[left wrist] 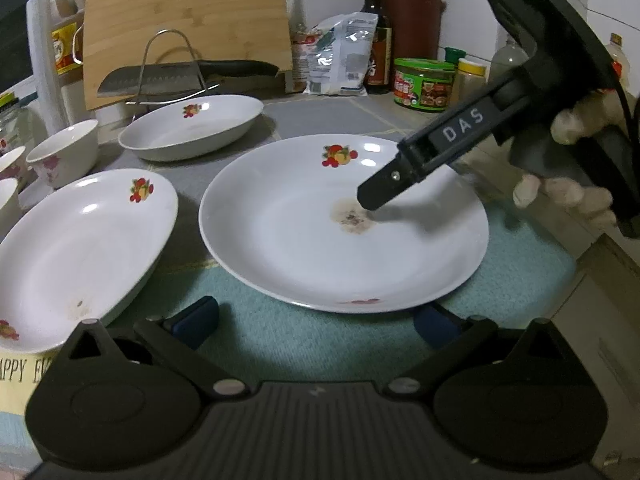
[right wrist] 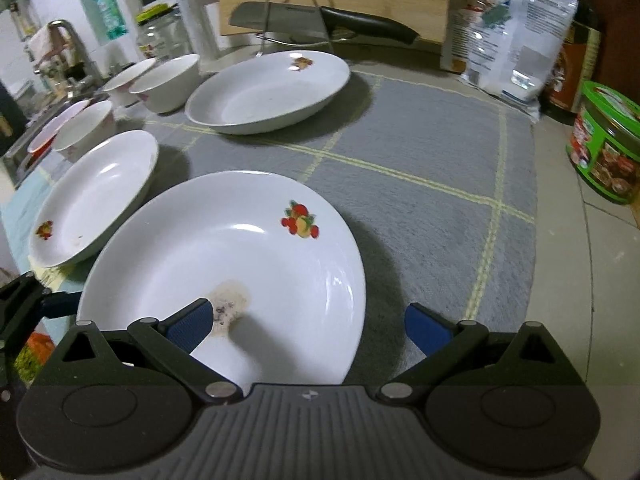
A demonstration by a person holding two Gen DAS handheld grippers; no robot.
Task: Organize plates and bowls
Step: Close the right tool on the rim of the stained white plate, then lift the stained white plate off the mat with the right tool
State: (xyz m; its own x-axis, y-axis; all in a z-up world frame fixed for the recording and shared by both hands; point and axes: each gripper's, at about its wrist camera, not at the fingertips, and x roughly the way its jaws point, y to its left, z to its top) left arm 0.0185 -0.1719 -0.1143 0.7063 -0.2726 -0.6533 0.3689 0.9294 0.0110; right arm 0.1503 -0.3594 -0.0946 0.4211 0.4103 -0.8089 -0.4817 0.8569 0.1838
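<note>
The right gripper (right wrist: 308, 326), jaws apart, straddled the stained white fruit-print plate's (right wrist: 224, 248) rim for lifting (left gripper (left wrist: 316, 320) likewise spread).

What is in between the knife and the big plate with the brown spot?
Another white plate sits between the knife and the spotted plate, with bare grey mat around it. The right wrist view shows this best.
</note>
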